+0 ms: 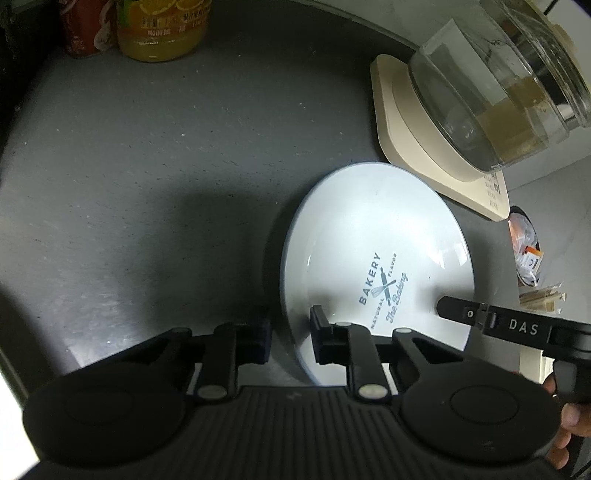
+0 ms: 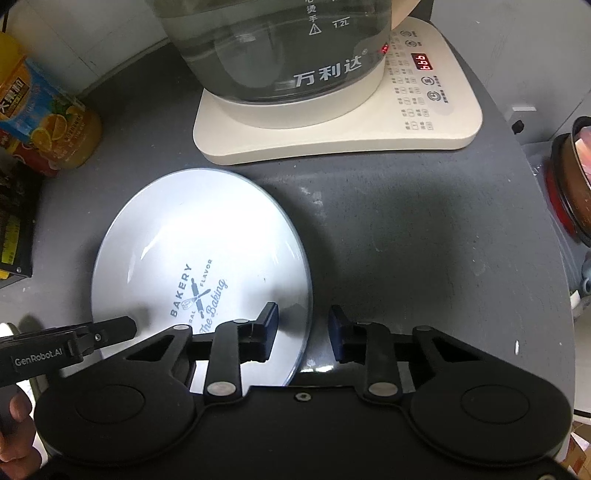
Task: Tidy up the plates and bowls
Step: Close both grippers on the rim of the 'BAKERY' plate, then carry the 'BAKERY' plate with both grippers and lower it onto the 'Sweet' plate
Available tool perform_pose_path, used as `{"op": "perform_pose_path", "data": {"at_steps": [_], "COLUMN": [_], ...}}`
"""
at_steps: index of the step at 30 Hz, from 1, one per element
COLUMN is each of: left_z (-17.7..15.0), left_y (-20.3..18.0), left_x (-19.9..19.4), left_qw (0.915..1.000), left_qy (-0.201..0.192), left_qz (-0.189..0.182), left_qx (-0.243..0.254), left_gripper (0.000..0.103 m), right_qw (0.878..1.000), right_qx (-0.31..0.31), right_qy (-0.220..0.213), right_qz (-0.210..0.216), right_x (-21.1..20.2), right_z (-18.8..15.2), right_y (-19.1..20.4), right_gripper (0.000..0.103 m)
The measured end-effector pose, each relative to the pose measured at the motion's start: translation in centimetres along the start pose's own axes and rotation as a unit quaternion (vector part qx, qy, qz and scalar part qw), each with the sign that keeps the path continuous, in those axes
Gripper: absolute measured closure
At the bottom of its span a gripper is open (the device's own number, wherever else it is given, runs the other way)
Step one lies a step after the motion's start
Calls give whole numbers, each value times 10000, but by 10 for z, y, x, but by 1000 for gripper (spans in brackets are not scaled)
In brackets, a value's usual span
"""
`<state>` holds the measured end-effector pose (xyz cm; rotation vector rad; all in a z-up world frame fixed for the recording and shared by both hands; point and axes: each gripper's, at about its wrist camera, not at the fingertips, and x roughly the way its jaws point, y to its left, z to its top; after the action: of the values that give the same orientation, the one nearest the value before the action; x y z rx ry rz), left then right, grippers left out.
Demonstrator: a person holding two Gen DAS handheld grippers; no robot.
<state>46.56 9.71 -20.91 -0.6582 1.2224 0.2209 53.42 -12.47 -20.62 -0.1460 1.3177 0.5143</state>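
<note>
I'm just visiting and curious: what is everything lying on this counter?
White round plate with blue BAKERY print: one, white, middle of the dark grey counter.
Glass kettle: one, clear, on its base.
Cream kettle base with buttons: one, cream, behind the plate.
Orange juice bottle: one, orange-yellow, far corner.
Red can: one, beside the bottle.
Left gripper: black, straddling the plate's left rim.
Right gripper: black, straddling the right rim.
</note>
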Motion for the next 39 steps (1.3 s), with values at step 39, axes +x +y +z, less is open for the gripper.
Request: {"op": "perform_pose_path", "data": {"at_steps": [39], "left_z": [-14], "left_y": [57], "left_x": [-69], "left_qw": [9908], "left_qy": [-829], "left_qz": [-501], "left_qx": [-945], "left_gripper": [95], "right_qw": [9866], "right_qx": [-272], "right_qy": [-662], "right_qz": [1465], "right_x": [-49], "right_z": [-1], "right_y": [20], "right_gripper": [94]}}
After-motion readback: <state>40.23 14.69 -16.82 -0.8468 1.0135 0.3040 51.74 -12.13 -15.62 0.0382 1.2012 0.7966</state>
